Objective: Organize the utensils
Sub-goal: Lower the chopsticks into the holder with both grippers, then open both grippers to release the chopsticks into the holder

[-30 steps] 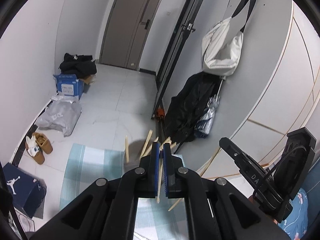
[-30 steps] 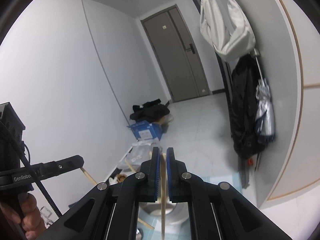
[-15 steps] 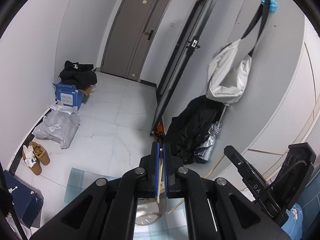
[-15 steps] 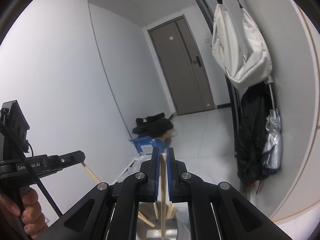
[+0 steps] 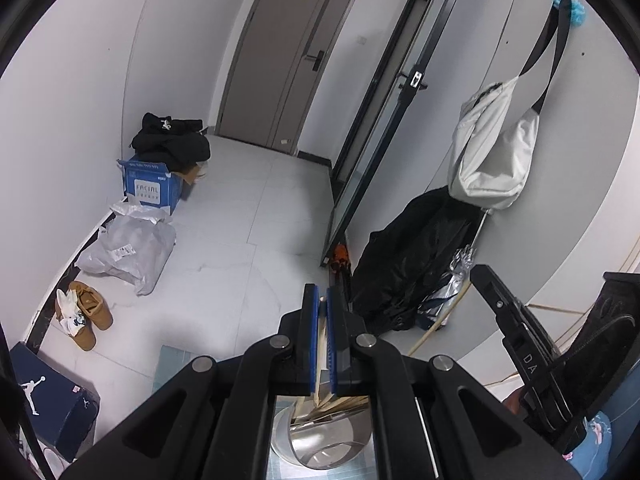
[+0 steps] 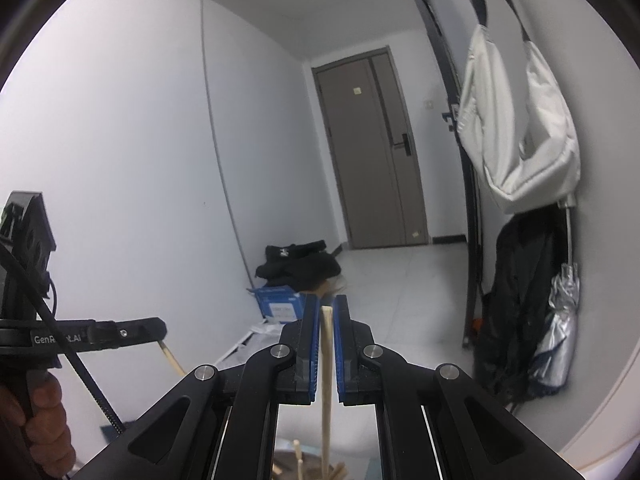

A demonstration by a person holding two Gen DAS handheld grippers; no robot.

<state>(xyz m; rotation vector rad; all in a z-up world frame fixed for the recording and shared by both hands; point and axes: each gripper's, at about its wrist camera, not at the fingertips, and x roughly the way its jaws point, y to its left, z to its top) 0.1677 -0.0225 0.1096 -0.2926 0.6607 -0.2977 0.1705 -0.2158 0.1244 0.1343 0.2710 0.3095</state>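
Observation:
My left gripper (image 5: 322, 300) is shut on a wooden chopstick (image 5: 319, 364) that hangs down between the blue pads toward a shiny steel cup (image 5: 320, 436) holding several more chopsticks. My right gripper (image 6: 327, 308) is shut on another wooden chopstick (image 6: 326, 380), held upright; its lower end reaches down among chopsticks (image 6: 298, 456) at the bottom edge. The right gripper (image 5: 520, 344) shows at the right of the left wrist view, with a chopstick (image 5: 440, 320) in it. The left gripper (image 6: 100, 334) shows at the left of the right wrist view, with a chopstick (image 6: 172, 358) below its tip.
The cup stands on a blue-green checked cloth (image 5: 172, 364). Behind lie a blue box (image 5: 150, 188), a grey plastic bag (image 5: 128, 252), brown shoes (image 5: 86, 316), a dark shoe box (image 5: 48, 404), a black coat (image 5: 412, 264) and a white bag (image 5: 492, 152) on the wall.
Both grippers have risen and tilted up with their chopsticks. The steel cup has slid down to the bottom of both views and the floor cloth is mostly out of sight.

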